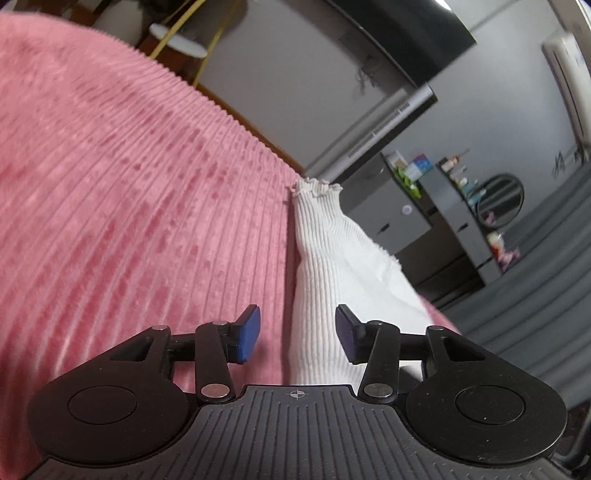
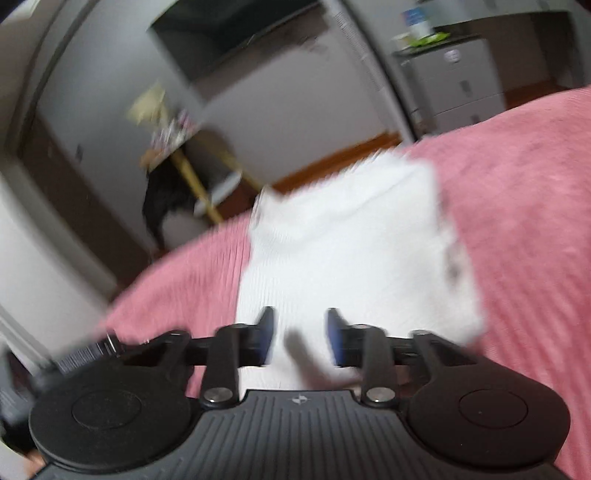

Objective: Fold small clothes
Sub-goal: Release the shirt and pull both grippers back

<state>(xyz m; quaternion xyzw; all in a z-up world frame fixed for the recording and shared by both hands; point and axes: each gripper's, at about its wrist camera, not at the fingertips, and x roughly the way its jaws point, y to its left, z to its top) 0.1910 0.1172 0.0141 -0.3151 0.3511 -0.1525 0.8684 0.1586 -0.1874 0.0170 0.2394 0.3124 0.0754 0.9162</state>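
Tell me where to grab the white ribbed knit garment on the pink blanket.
Probably pinch the white ribbed knit garment at its frilled cuff end, coming from above: that narrow end lies flat and free on the pink corduroy blanket, thin enough for the open left gripper.

Blurry all over. Right gripper (image 2: 300,338) with blue pads (image 2: 266,338) a little apart, nothing pinched, just above a white ribbed garment (image 2: 351,243) lying folded on the pink ribbed bed cover (image 2: 535,221). Behind, a grey wall, a dark screen (image 2: 229,33) and grey drawers (image 2: 454,81).
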